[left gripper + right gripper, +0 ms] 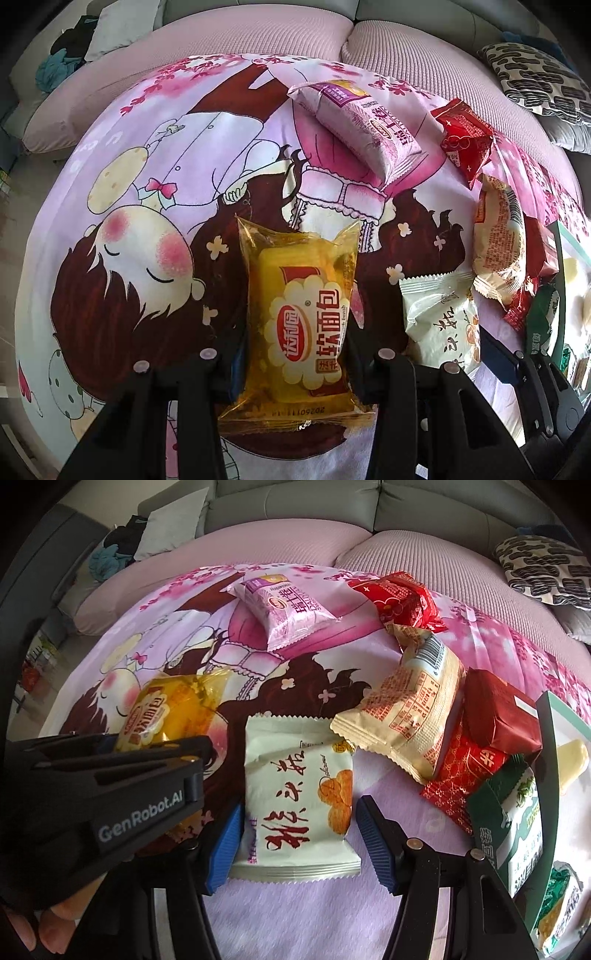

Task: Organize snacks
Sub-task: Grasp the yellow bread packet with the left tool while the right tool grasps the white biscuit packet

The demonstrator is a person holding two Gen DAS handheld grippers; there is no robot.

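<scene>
My left gripper (295, 354) is shut on a yellow bread packet (301, 314), held just above the cartoon cloth. The packet also shows in the right wrist view (173, 709), with the left gripper's black body (110, 782) in front of it. My right gripper (299, 834) is open, its blue pads on either side of a pale green pastry packet (295, 794), which lies flat on the cloth. That packet shows at the right in the left wrist view (439, 317).
A pink packet (284, 605), a red packet (402, 598), a cream packet (410, 720), dark red packets (498, 716) and a green box (517, 823) lie on the cloth (332, 915). A sofa (295, 542) and patterned cushion (543, 568) lie behind.
</scene>
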